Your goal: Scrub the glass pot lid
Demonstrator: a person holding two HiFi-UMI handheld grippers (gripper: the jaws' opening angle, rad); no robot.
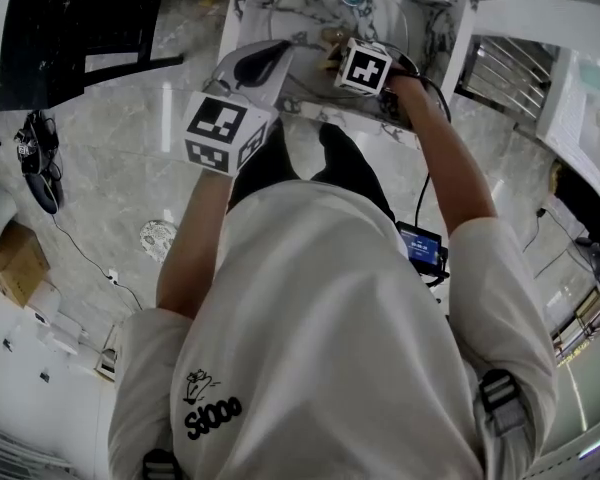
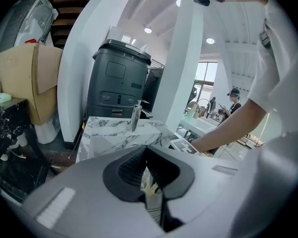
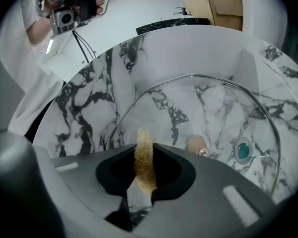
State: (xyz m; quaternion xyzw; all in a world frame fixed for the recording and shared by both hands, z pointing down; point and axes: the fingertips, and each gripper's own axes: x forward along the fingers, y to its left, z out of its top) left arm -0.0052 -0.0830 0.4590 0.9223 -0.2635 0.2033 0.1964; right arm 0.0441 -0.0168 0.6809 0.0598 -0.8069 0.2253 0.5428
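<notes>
Right gripper view: right tool (image 3: 145, 150) pinches sponge (image 3: 143, 137), glass lid (image 3: 203, 114) just beyond; left tool (image 2: 146, 155) closed

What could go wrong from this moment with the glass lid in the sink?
1. The round glass pot lid with a metal rim stands tilted in the white marble sink. Nothing is seen holding it, so a push may tip or slide it against the stone.
2. The right gripper is shut on only a thin tan scrubbing pad. Hard pressure might bend the pad or pull it out.
</notes>
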